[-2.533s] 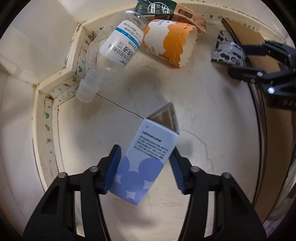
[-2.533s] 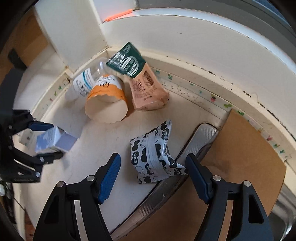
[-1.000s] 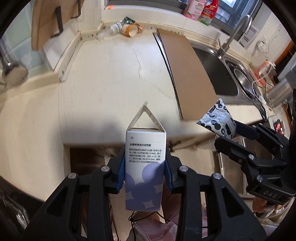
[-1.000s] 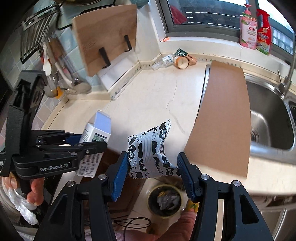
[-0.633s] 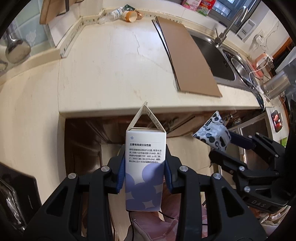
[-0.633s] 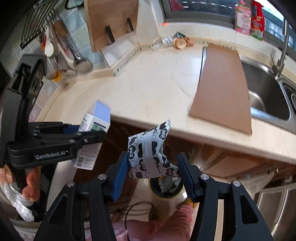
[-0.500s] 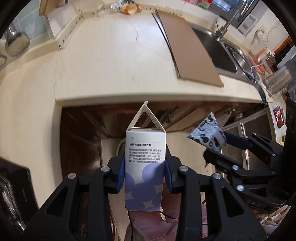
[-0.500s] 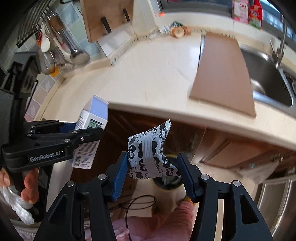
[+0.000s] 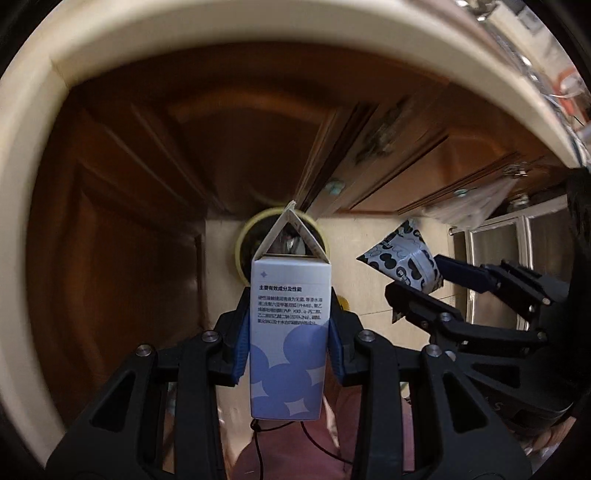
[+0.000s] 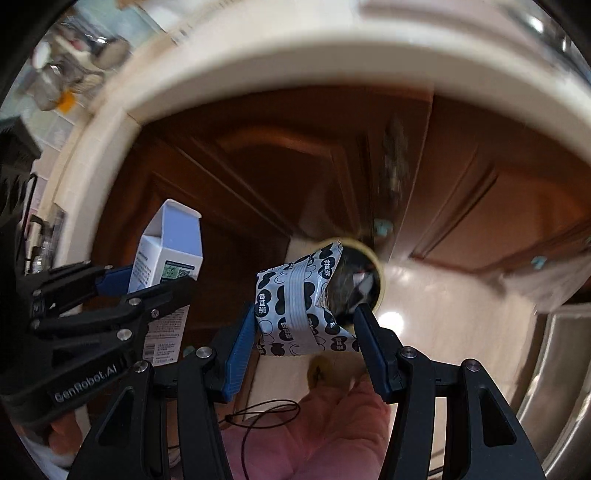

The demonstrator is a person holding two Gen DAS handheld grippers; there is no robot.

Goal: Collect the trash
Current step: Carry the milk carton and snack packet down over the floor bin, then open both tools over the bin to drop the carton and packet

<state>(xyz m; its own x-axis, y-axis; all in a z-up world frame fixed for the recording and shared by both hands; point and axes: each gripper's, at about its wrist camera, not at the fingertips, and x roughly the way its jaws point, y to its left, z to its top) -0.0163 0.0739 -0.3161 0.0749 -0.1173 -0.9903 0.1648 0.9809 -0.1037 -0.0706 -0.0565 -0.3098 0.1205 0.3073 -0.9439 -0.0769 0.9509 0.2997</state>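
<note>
Looking down the left wrist view: left hand-held gripper (image 9: 288,334) pinching a white-and-blue carton (image 9: 289,332) between its blue pads (image 9: 241,347), carton upright along the fingers, open top flaps peaked into a triangle. Directly beyond the flaps, a round yellow-rimmed trash bin (image 9: 245,236) on pale floor, mostly covered by the carton in this view. Dark wooden cabinet doors (image 9: 122,206) filling the background, cream edge of the surface (image 9: 221,29) arcing across the top. At right, right hand-held gripper (image 9: 424,280) clamped on a black-and-white patterned pouch (image 9: 402,260), held level with the carton and well apart from it. Pink clothing of the person low in frame, thin black cord across it.

Switching to the right wrist view: right hand-held gripper (image 10: 304,328) pressing on the patterned pouch (image 10: 295,306) from both sides, pouch crumpled, its upper corner overlapping the rim of the trash bin (image 10: 380,273). Bin contents visible but blurred: dark and pale scraps. At left, left hand-held gripper (image 10: 136,286) gripping the carton (image 10: 168,251), carton tilted, open top upward. Wooden cabinet doors (image 10: 258,177) behind, motion-blurred. Surface edge (image 10: 295,62) curving overhead. Stainless panel at far right; cannot tell what it belongs to.
</note>
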